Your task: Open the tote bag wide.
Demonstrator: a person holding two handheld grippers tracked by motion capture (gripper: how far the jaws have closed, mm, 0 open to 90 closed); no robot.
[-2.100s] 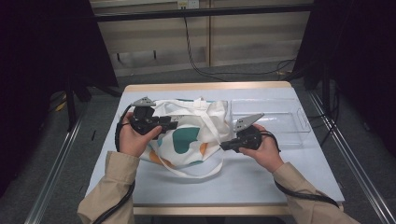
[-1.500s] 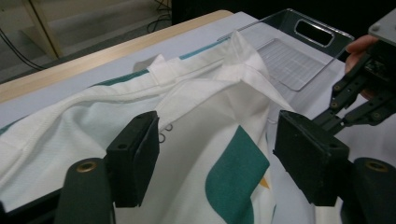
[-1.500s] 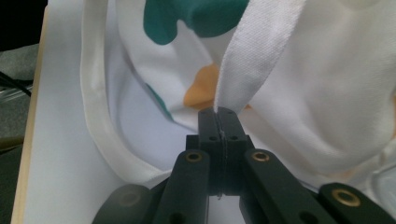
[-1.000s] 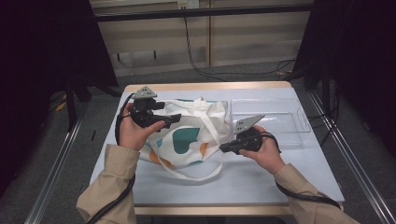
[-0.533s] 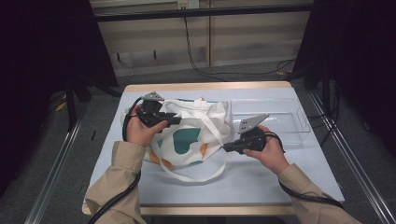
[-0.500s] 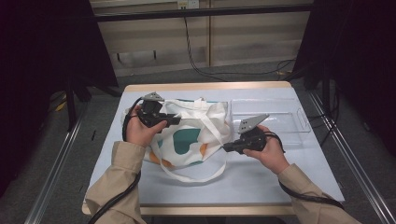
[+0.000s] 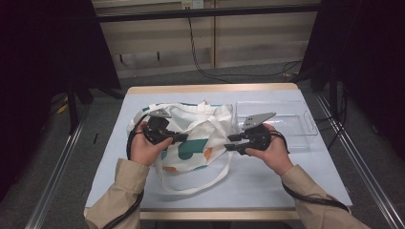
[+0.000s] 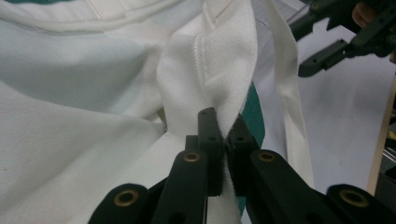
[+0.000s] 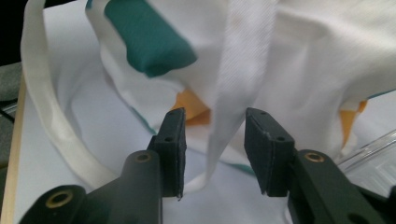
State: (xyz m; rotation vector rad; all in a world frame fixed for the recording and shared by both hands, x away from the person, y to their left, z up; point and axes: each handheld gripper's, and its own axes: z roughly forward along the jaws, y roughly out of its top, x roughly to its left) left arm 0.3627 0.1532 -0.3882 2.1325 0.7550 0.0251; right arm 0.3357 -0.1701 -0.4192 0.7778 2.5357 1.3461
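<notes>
A white tote bag [image 7: 200,129] with teal and orange shapes lies crumpled in the middle of the table. My left gripper [image 7: 184,139] comes in from the bag's left. In the left gripper view it [image 8: 223,127] is shut on a stitched fold of the bag's white fabric [image 8: 210,70]. My right gripper [image 7: 229,142] is at the bag's right edge. In the right gripper view it [image 9: 214,117] is open, with a white strap [image 9: 243,70] hanging down between its jaws. Another strap loop [image 7: 191,188] trails toward the near edge.
A clear plastic tray [image 7: 291,119] sits on the pale blue table top [image 7: 286,181] at the back right, just behind my right hand. The right gripper [image 8: 336,42] also shows far off in the left gripper view. Metal rails run along both sides of the table.
My left gripper, holding the bag fabric, has come down toward the near side and a little right. The right gripper has hardly moved.
</notes>
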